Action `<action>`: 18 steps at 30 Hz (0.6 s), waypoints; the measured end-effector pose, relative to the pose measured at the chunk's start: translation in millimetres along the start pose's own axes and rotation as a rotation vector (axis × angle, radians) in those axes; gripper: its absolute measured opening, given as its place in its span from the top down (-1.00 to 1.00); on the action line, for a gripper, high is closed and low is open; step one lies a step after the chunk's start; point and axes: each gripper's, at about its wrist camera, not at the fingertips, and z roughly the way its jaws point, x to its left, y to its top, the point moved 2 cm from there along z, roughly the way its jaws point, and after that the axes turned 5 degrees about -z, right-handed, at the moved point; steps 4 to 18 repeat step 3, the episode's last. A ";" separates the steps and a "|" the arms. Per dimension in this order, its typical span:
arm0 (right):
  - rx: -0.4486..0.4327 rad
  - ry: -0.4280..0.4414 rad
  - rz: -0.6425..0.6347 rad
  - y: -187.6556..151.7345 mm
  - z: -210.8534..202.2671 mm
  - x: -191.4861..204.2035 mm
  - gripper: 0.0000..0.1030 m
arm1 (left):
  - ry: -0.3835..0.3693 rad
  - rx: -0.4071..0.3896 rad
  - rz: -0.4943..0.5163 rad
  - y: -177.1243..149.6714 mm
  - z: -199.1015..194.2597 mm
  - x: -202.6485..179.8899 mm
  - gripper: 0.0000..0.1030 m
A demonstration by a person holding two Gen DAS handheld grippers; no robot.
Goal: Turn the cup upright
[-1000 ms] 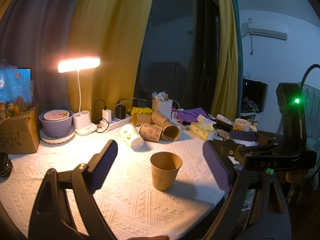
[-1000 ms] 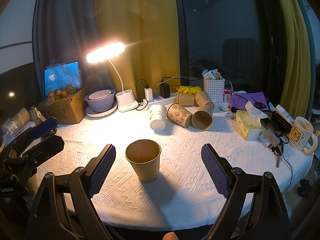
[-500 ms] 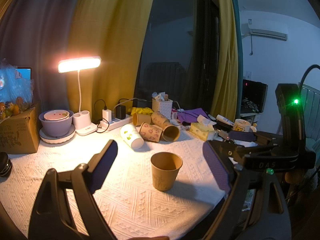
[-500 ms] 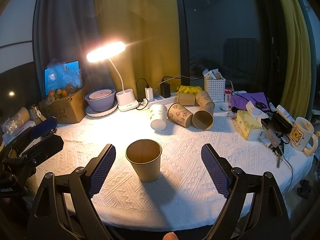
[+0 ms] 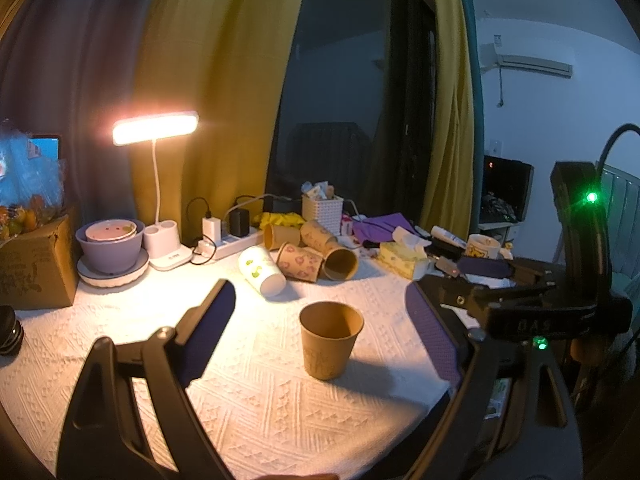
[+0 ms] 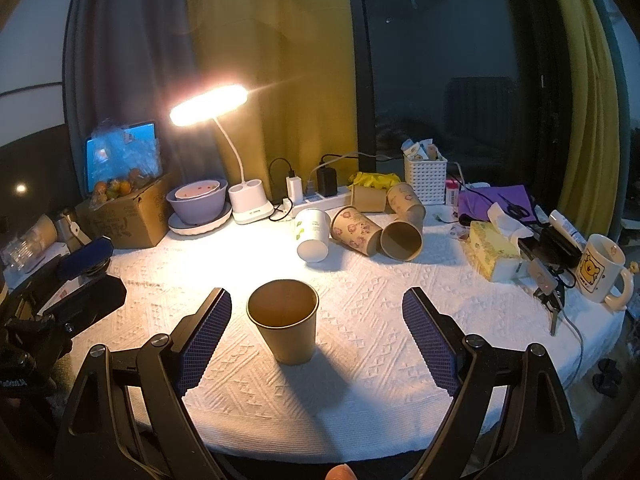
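A brown paper cup (image 5: 330, 344) stands upright, mouth up, on the white tablecloth near the table's front edge; it also shows in the right wrist view (image 6: 285, 326). My left gripper (image 5: 320, 320) is open and empty, its purple pads either side of the cup but set back from it. My right gripper (image 6: 316, 336) is open and empty, with the cup between its pads, nearer the left pad and apart from both. The right gripper's body (image 5: 532, 308) shows at the right of the left wrist view.
Several paper cups (image 6: 360, 230) lie on their sides further back. Behind them are a lit desk lamp (image 6: 208, 106), a purple bowl (image 6: 196, 200), a power strip (image 6: 316, 198) and a white basket (image 6: 425, 174). A tissue box (image 6: 490, 250) and mug (image 6: 600, 268) sit right.
Almost nothing has moved. Both grippers stay open and the cup stands in the same place; the views shift only slightly.
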 end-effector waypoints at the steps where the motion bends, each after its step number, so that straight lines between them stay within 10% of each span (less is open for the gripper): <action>1: -0.003 -0.002 -0.004 0.0 -0.8 -0.6 -0.74 | -0.005 0.000 -0.001 0.3 -0.6 1.2 -0.71; 18: -0.017 -0.012 -0.013 2.3 -4.0 -6.1 -0.74 | -0.024 -0.008 -0.015 1.5 -3.0 1.8 -0.71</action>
